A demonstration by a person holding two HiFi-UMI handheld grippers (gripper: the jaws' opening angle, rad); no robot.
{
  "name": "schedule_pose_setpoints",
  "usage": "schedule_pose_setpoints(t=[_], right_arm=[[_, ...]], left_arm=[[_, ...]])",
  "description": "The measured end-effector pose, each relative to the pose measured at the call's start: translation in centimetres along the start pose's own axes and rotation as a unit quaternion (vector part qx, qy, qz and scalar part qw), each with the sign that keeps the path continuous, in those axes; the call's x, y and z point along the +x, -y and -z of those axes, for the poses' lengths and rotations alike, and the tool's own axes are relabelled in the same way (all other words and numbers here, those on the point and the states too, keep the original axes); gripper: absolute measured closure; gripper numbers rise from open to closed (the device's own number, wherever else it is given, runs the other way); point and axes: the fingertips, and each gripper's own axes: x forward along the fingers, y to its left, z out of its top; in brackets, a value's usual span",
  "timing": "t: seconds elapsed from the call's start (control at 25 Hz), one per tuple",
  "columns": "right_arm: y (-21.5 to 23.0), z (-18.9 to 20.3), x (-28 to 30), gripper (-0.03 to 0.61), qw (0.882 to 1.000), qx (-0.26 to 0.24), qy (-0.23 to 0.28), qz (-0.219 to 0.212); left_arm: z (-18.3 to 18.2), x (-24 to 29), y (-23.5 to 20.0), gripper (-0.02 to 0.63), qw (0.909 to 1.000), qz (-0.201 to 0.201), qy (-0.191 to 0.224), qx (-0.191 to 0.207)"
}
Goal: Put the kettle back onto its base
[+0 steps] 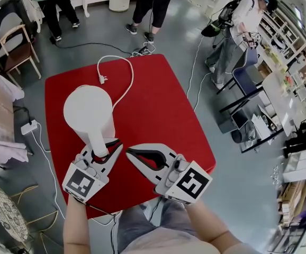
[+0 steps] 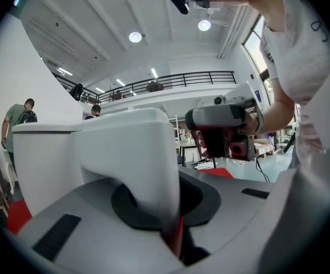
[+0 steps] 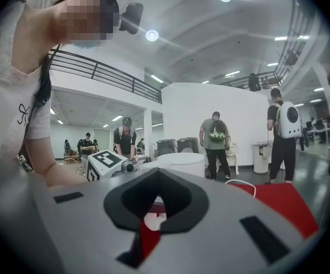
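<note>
A white kettle (image 1: pixel 88 110) stands on the red table (image 1: pixel 158 105), seen from above with its lid shut. My left gripper (image 1: pixel 103 148) is shut on the kettle's handle (image 1: pixel 99 140) from the near side; in the left gripper view the handle (image 2: pixel 136 153) fills the space between the jaws. The base is hidden under the kettle; only its white cord (image 1: pixel 127 83) and plug (image 1: pixel 102 79) show behind it. My right gripper (image 1: pixel 131 153) hovers just right of the handle, shut and holding nothing, and the kettle (image 3: pixel 179 163) shows beyond its jaws.
The table's near edge (image 1: pixel 116 208) runs just under my hands. Chairs (image 1: pixel 15 49) stand at the left, desks and shelves (image 1: pixel 280 99) at the right. Several people (image 1: pixel 153 4) stand on the floor beyond the far edge, and cables (image 1: pixel 198 73) trail there.
</note>
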Motion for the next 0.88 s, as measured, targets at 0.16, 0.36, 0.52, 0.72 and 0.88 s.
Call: schedule_pose_setpoints(t=[0.16, 0.36, 0.52, 0.72, 0.88], right_arm=[[-0.4, 0.1, 0.1, 0.571, 1.000, -0.001, -0.003, -0.008], [-0.7, -0.1, 0.1, 0.571, 1.000, -0.005, 0.000, -0.015], [-1.2, -0.4, -0.1, 0.571, 1.000, -0.004, 0.003, -0.022], [-1.7, -0.7, -0.3, 0.571, 1.000, -0.005, 0.006, -0.030], [-2.2, -1.0, -0.6, 0.571, 0.999, -0.005, 0.012, -0.036]], left_arm=[[0.1, -0.8, -0.4, 0.570, 0.9999, -0.017, -0.004, 0.000], [0.0, -2.0, -1.2, 0.498, 0.9987, -0.049, -0.005, -0.015], [0.2, -3.5, -1.1, 0.479, 0.9980, -0.062, -0.005, -0.014], [0.5, -5.3, -1.2, 0.476, 0.9956, -0.089, -0.026, -0.011], [0.8, -6.0, -1.6, 0.471, 0.9936, -0.104, -0.042, -0.013]])
